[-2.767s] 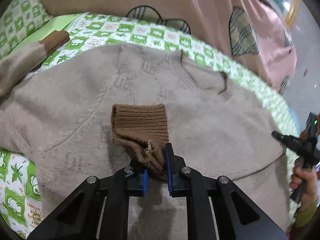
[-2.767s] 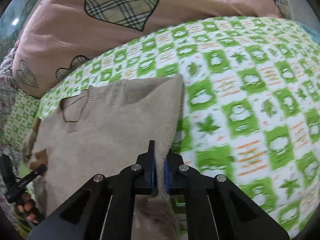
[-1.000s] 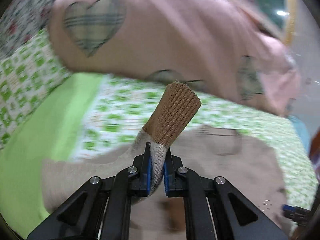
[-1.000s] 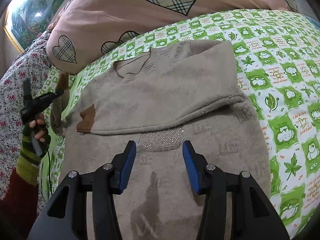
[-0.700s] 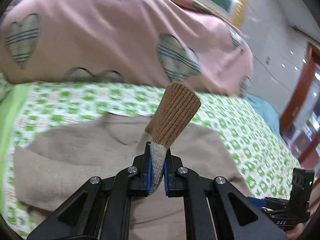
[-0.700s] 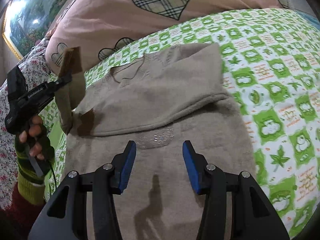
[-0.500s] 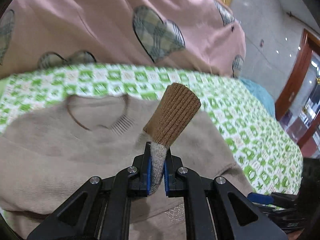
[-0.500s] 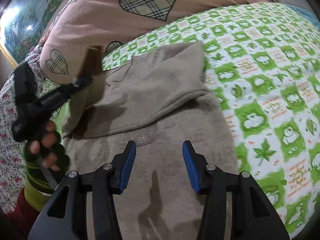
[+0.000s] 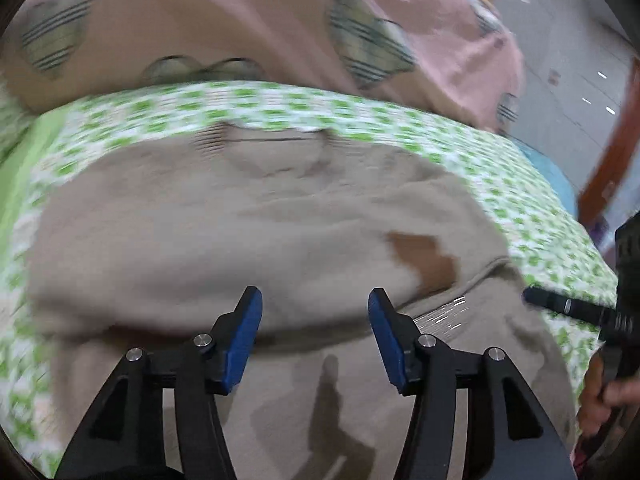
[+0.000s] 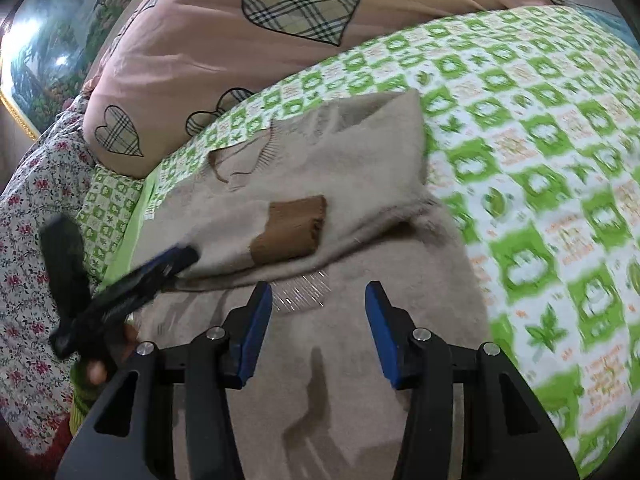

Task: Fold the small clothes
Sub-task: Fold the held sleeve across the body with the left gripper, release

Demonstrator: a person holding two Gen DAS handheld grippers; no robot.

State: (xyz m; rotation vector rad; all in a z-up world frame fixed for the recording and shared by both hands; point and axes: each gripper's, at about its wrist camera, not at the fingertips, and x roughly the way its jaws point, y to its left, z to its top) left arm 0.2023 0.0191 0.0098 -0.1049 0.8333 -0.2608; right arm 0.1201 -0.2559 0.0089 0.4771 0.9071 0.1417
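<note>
A beige knit sweater (image 9: 248, 240) lies flat on the bed, both sleeves folded across its chest. A brown ribbed cuff (image 9: 426, 258) lies on top, right of centre; it also shows in the right wrist view (image 10: 290, 230). My left gripper (image 9: 315, 336) is open and empty above the sweater's lower half. My right gripper (image 10: 319, 332) is open and empty above the sweater (image 10: 360, 380), just below the cuff. The left gripper (image 10: 120, 284) shows at the left of the right wrist view. The right gripper (image 9: 576, 310) shows at the right edge of the left wrist view.
The bed has a green and white checked sheet (image 10: 540, 152). A pink quilt with plaid hearts (image 10: 248, 20) is piled behind the sweater. A floral cloth (image 10: 28, 240) lies at the left. A doorway and floor (image 9: 592, 92) show beyond the bed.
My left gripper carried the brown-cuffed sleeve across the sweater, let it go and opened. The cuff now lies on the chest. The right gripper stayed open.
</note>
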